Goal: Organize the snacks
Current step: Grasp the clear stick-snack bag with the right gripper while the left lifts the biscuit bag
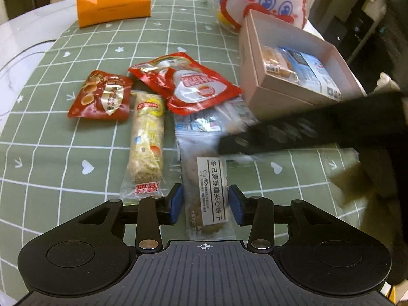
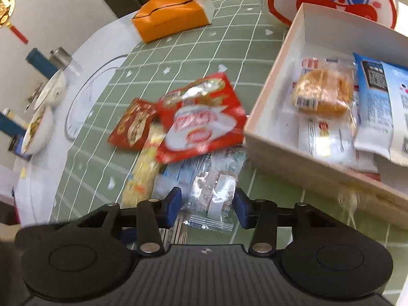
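1. The left claw [image 1: 206,204] stands released astride a clear-wrapped brown biscuit packet with a white label [image 1: 211,191] lying on the green checked table [image 1: 51,132].
2. The right claw [image 2: 207,207] straddles a clear crinkly snack wrapper [image 2: 214,199]; I cannot tell if its pads press it.
3. The pale pink cardboard box [image 2: 275,150] sits ahead-right of both.

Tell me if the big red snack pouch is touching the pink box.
Apart. The left wrist view shows green tablecloth between the big red snack pouch and the pink box.

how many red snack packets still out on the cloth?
2. Small red packet at the pile's left; larger red-and-white packet beside it, overlapping the clear-wrapped snacks. Others could be hidden underneath.
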`<state>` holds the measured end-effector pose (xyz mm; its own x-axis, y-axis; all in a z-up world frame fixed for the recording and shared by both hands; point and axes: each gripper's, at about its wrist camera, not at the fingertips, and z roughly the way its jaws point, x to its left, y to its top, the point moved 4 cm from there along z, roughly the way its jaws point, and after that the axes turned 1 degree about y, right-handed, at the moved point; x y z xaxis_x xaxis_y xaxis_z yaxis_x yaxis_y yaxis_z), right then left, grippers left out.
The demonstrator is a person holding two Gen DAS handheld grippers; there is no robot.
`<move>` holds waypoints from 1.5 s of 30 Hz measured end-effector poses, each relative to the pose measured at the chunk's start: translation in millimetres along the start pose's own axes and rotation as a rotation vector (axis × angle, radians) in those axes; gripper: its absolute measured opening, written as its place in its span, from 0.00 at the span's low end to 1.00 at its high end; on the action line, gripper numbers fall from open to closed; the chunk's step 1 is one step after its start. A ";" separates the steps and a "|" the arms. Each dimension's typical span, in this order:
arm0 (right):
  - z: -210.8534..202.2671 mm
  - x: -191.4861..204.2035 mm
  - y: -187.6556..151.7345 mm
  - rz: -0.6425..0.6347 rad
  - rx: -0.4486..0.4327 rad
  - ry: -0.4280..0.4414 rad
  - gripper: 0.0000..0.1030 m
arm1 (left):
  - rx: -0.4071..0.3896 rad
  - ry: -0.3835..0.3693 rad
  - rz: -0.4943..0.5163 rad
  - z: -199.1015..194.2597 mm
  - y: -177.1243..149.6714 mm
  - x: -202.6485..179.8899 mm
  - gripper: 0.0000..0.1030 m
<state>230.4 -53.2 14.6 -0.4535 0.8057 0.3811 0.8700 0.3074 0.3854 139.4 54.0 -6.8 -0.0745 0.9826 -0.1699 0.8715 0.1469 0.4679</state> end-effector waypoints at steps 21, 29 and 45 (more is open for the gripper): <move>-60.9 -28.7 -113.1 -0.261 0.043 -0.195 0.48 | 0.090 0.001 0.010 -24.8 -41.1 -37.7 0.38; -69.3 -59.5 -112.2 -0.225 0.019 -0.259 0.64 | 0.015 -0.009 -0.128 -10.2 -23.1 -46.3 0.33; -63.7 -69.0 -90.6 -0.538 -0.012 0.030 0.64 | 0.032 0.108 -0.261 -30.2 -75.2 -116.2 0.30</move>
<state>170.5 -168.9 6.9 -0.8401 0.5210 0.1513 0.5112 0.6669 0.5421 67.9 -67.9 3.9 -0.3478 0.9189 -0.1863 0.8310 0.3942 0.3926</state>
